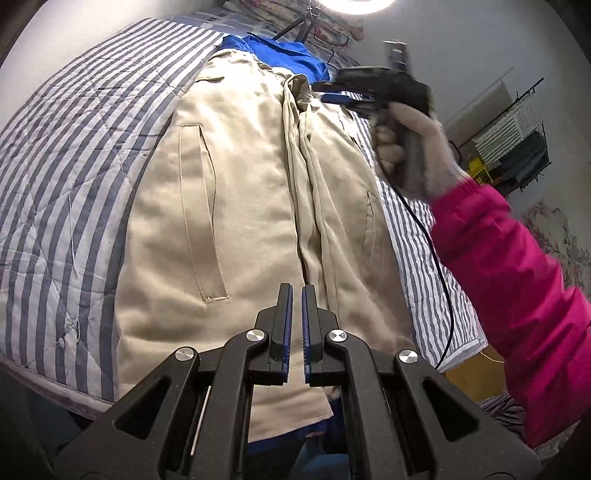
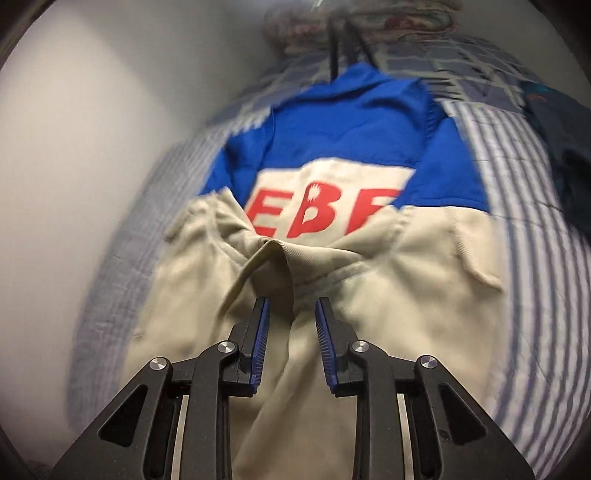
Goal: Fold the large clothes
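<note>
jacket (image 2: 332, 177) lying on striped bed (image 1: 74, 147), red "EBF" showing, further letters hidden under folded beige | left gripper (image 1: 297, 295) hovering, fingers nearly together, holding nothing | right gripper (image 2: 291, 306) hovering apart over collar fold | right view blurring

Striped quilt (image 1: 66, 155) bare left of the jacket (image 1: 236, 192) — far end seemingly crowded by piled bedding (image 1: 332, 26).

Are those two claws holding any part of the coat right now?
No. The left claw is nearly shut above the coat with nothing between its fingers. The right claw is open over a raised fold, not gripping.
</note>
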A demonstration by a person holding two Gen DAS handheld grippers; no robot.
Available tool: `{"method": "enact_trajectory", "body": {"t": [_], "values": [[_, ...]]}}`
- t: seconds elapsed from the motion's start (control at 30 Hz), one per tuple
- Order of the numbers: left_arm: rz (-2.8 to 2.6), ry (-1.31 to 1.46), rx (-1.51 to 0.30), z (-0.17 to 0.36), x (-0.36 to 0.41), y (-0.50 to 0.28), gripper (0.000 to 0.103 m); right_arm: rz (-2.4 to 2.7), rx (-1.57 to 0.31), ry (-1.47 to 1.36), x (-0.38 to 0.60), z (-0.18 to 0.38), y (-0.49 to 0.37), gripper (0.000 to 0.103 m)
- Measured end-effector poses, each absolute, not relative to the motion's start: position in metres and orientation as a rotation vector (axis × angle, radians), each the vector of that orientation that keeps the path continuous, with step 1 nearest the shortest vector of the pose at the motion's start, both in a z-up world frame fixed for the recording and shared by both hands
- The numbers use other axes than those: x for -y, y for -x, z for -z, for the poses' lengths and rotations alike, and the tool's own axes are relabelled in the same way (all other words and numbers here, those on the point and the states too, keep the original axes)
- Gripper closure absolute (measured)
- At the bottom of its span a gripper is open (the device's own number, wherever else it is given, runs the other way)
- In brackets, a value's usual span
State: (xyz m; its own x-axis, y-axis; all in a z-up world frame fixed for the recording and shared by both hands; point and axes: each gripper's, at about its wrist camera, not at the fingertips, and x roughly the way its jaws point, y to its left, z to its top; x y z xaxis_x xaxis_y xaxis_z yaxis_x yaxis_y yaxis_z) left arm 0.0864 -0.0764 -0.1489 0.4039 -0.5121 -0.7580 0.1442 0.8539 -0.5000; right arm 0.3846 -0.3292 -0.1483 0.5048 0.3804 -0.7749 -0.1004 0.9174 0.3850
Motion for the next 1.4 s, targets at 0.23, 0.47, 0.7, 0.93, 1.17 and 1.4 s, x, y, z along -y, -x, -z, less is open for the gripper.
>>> {"method": "enact_trajectory", "body": {"t": [0.23,0.47,0.7,0.93,1.17,1.4], "values": [[0.389,0.364,-1.069,0.147,0.064,-0.078,0.102,-0.351,-1.057,-0.238,0.321,0.136,-0.276,0.077],[0.338,0.360,-1.125,0.174,0.044,-0.076,0.102,-0.354,-1.169,-0.161,0.299,0.188,-0.194,0.077],[0.322,0.361,-1.157,0.186,0.022,-0.062,0.101,-0.342,-1.136,-0.013,0.290,0.156,-0.126,0.078],[0.417,0.352,-1.114,0.157,0.018,-0.048,0.101,-0.417,-1.094,-0.035,0.276,0.135,-0.056,0.078],[0.492,0.226,-1.190,0.193,0.057,-0.044,0.101,-0.441,-1.121,-0.018,0.244,0.180,-0.039,0.077],[0.543,0.235,-1.203,0.174,0.046,-0.042,0.100,-0.449,-1.128,-0.083,0.268,0.150,-0.034,0.078]]}}
